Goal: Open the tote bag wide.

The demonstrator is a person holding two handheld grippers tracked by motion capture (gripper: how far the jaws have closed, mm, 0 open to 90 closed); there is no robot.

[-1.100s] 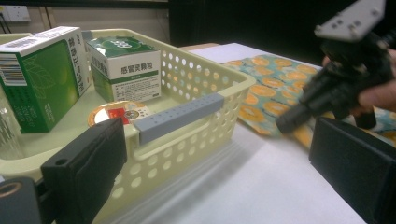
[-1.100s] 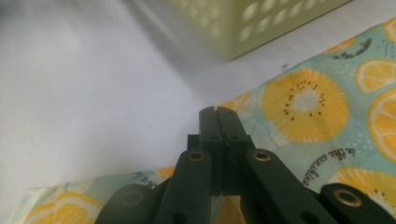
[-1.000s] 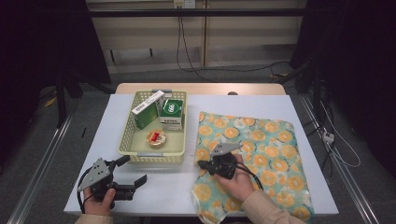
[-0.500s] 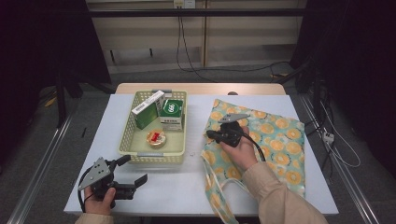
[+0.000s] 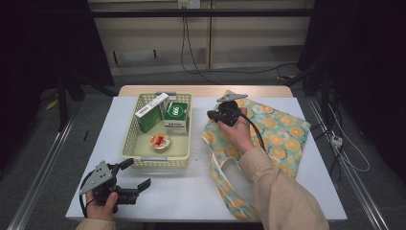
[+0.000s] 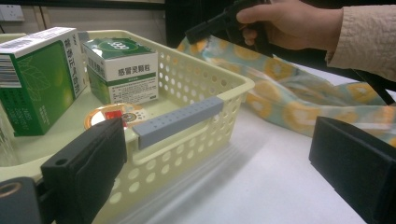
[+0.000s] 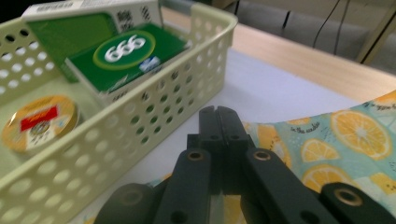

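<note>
Orange-print cloth bag [image 5: 273, 143] lifted by one edge on the worktop [image 5: 191, 191]

Since a second ago the right gripper [image 5: 216, 114], fingers pressed together pinching the fabric, has drawn its edge up toward the yellow basket [image 5: 184, 158], folding the bag; the left gripper [image 5: 136, 175] rests with fingers spread.

Count: 1 perforated yellow basket [image 5: 178, 163] on the tabletop [image 5: 191, 191]. Inside it: 2 green-and-white boxes, one tall [image 5: 151, 113], one marked 666 [image 5: 176, 115], plus 1 round tin [image 5: 160, 141]. 1 orange-print cloth bag [image 5: 280, 139] beside the basket. 2 handheld grippers: left gripper [image 5: 136, 175], right gripper [image 5: 210, 114].
</note>
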